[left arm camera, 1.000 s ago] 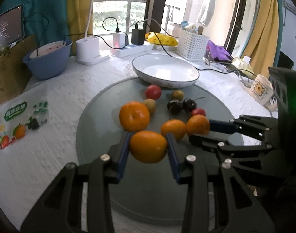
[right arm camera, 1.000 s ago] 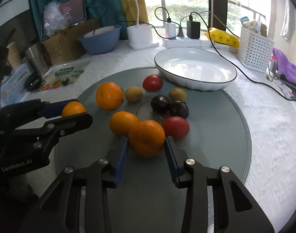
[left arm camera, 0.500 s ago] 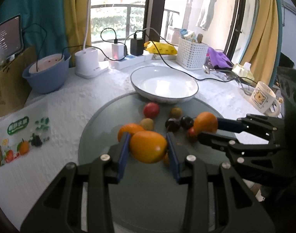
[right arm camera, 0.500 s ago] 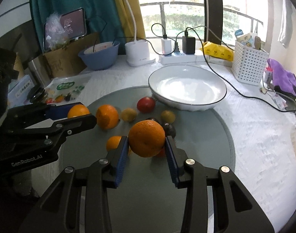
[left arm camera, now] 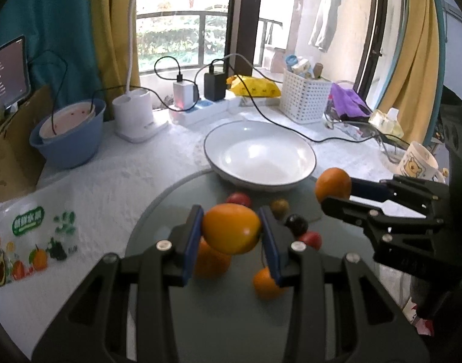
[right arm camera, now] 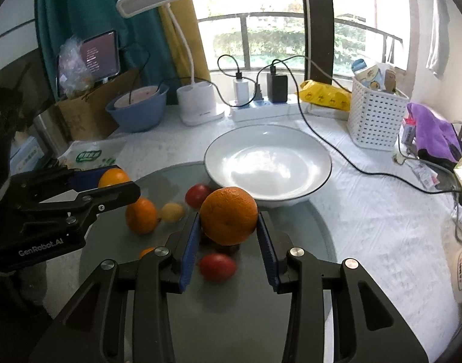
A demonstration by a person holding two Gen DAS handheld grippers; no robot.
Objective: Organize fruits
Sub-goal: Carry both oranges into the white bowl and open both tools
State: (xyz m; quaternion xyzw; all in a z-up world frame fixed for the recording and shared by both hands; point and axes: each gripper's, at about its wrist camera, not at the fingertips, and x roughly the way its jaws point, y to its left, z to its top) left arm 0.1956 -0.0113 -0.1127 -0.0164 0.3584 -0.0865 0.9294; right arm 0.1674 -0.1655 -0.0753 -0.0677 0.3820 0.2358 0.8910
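My left gripper [left arm camera: 231, 230] is shut on an orange [left arm camera: 231, 228] and holds it above the grey round mat [left arm camera: 158, 211]. My right gripper [right arm camera: 227, 220] is shut on another orange [right arm camera: 228, 215], also raised. Each gripper shows in the other's view: the right one with its orange [left arm camera: 333, 184] at the right, the left one with its orange [right arm camera: 113, 178] at the left. The white empty bowl [left arm camera: 303, 148] stands at the mat's far edge, also in the right wrist view [right arm camera: 321, 157]. Two oranges [left arm camera: 265, 284], red tomatoes [right arm camera: 217, 266] and small dark and yellow fruits [left arm camera: 296, 223] lie on the mat.
A blue bowl [left arm camera: 67, 145], a white lamp base [left arm camera: 134, 115], a power strip with chargers [left arm camera: 200, 109] and a white basket [left arm camera: 305, 99] stand at the back. A black cable [right arm camera: 352, 163] crosses beside the bowl. A mug [left arm camera: 417, 160] stands right; a printed bag [left arm camera: 31, 236] lies left.
Both grippers have risen higher with their oranges and moved closer to the white bowl. The fruits on the mat have not moved.
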